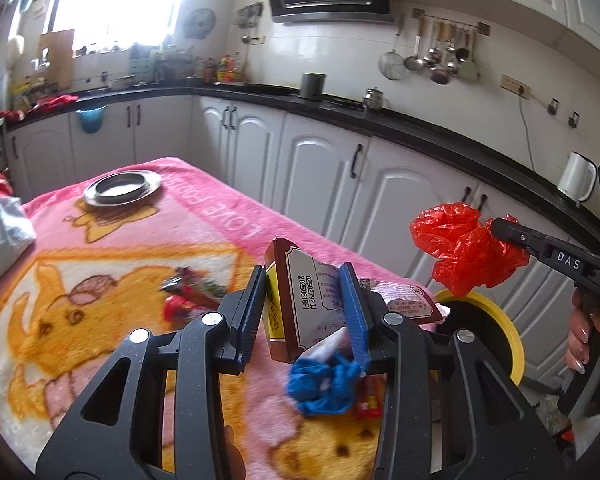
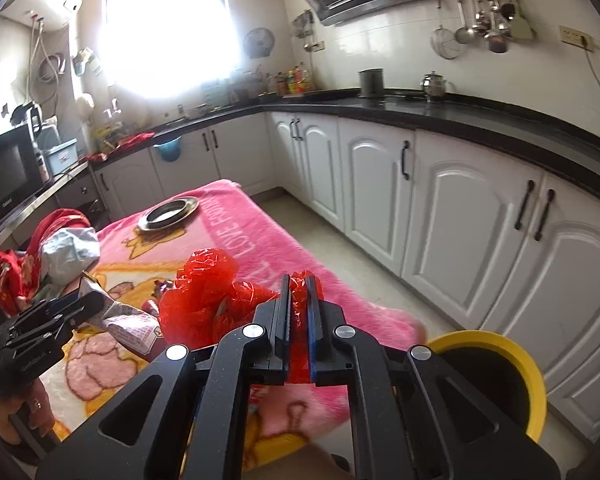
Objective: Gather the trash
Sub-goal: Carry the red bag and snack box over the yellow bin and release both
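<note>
One flattened wrapper point(image 1: 300, 300) stands upright between left gripper point(image 1: 304, 276) fingers.

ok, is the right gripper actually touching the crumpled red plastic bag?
Touching. In the right wrist view the right gripper has its jaws shut on a fold of the crumpled red plastic bag, red film pinched between both pads. The left wrist view agrees.

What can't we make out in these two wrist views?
- Yellow bin contents: interior dark in both views, partly behind the right tool.
- Blue crumpled item: left wrist view, partly behind the left tool and its held packet; identity unclear.
- Packet print: too small to read.
- Window: overexposed in both.
- Red plastic bag: its full extent is hidden behind the right tool.
</note>
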A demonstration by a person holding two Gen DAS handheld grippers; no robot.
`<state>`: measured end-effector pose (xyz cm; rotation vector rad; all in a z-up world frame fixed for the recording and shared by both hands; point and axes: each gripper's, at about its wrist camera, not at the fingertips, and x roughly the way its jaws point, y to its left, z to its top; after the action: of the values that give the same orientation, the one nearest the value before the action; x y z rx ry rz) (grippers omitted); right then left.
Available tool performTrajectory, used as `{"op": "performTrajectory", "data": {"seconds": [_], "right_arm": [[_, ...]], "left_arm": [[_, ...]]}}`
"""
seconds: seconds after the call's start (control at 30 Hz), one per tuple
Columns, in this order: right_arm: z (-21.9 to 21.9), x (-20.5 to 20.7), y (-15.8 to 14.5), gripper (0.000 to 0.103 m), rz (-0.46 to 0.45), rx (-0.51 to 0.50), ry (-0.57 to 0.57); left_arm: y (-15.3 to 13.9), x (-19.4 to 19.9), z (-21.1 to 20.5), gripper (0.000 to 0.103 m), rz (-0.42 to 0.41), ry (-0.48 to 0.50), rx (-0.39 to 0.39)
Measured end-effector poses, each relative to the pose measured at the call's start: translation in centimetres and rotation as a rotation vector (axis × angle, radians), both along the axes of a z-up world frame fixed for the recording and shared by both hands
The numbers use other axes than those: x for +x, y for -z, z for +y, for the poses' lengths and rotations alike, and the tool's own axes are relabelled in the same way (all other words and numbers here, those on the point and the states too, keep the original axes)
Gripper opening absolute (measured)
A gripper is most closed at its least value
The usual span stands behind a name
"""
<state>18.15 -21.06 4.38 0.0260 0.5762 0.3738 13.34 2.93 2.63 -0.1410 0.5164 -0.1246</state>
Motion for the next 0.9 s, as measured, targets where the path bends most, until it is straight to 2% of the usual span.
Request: {"op": "performTrajectory", "data": {"seconds": [0.5,0.9], "right_arm": [[-8.1,-2.1,0.2,0.006,-0.024,0.017,0.143],[-14.0,-3.0,2.4,0.006,0.005,0.024,0.287]], "left_arm": [[0.1,1.4,-8.0,0.03,-0.002,0.123,0.052],[1.8,2.4,-13.7,0.03,0.017,0.215,0.098]]}}
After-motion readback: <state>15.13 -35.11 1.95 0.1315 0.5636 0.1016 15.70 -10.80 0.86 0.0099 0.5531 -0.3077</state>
